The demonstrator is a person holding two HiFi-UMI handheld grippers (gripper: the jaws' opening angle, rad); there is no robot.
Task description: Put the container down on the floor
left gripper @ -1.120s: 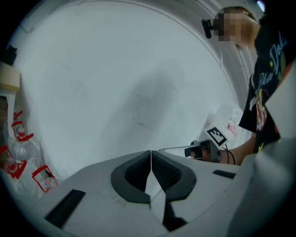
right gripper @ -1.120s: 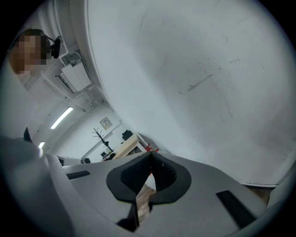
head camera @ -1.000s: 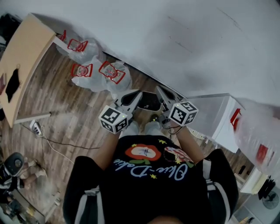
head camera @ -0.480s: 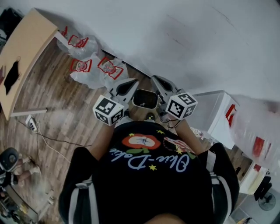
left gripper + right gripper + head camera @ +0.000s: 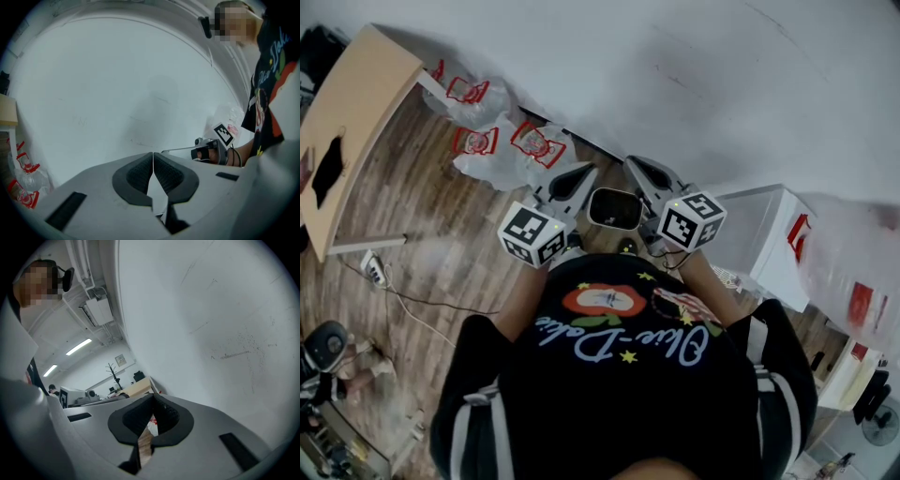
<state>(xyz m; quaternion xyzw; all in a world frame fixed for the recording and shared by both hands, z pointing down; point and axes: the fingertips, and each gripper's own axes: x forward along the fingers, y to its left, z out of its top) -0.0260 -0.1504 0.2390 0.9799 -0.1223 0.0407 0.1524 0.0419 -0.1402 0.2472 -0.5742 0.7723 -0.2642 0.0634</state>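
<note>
Wood floor (image 5: 422, 216) and a big blank white wall (image 5: 694, 75) are filling the head view, with some red-printed plastic bags (image 5: 502, 150) slumping along the wall and a tan bench (image 5: 352, 122) sitting off to my left. Compared with a second ago, both my hands are coming up instead of going down. The container (image 5: 614, 208) is riding up with them, staying right between the two gripper noses, and my shoes, which were showing under it, are now mostly slipping out of sight behind my shirt. So I'm reckoning it isn't on the floor yet and the actual lowering is still waiting to happen. My left gripper (image 5: 584, 172) is clenching fully, pads meeting with nothing between them. My right gripper (image 5: 636, 167) is doing the same, with just floor and a bit of bag showing through the gap behind its tips. So I'm not pinching the container. It's looking like I'm squeezing it between the two closed grippers, one on each side, though I can't tell for sure that both are touching it.
</note>
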